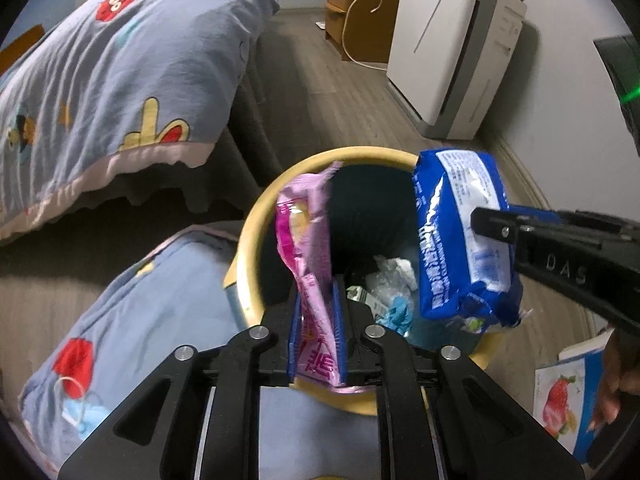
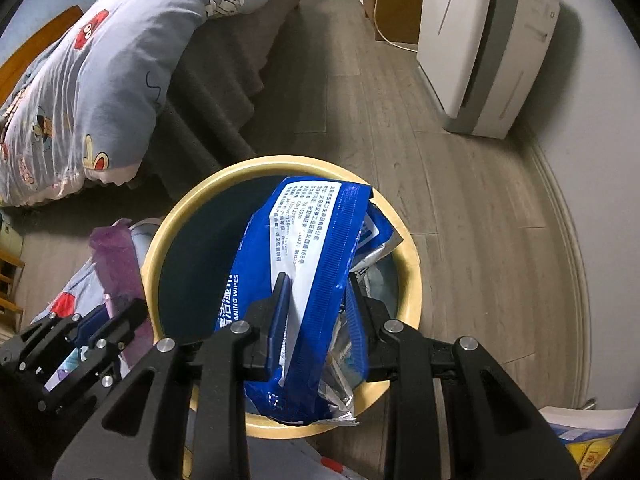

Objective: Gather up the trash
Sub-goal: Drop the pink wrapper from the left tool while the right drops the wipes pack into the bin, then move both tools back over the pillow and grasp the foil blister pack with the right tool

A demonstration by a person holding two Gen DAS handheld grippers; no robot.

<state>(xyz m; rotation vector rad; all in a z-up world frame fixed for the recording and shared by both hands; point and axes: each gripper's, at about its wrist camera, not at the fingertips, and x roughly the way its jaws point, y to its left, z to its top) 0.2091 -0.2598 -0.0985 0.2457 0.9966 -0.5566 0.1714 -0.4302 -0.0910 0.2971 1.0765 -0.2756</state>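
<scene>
**Both wrappers hanging over the bin**

Left gripper (image 1: 316, 320) has its fingers nearly closed on the pink wrapper (image 1: 308, 240), over the bin (image 1: 250, 216) rim at 9 o'clock. Right gripper (image 2: 316, 312) pinches the blue wipes pack (image 2: 304, 240) over the bin's middle. Bed (image 2: 100, 80) at 10 o'clock.

Grey wood-plank floor (image 2: 460, 208) carries everything here. A round bin with a yellow rim (image 2: 280, 166) stands on it at the centre. At 10 o'clock from the bin sits the bed (image 2: 224, 92), its cartoon-print quilt (image 2: 112, 80) draped over it. At 1 o'clock stands a white air purifier (image 2: 484, 40), and at 12 o'clock a brown wooden cabinet (image 1: 360, 12).
</scene>
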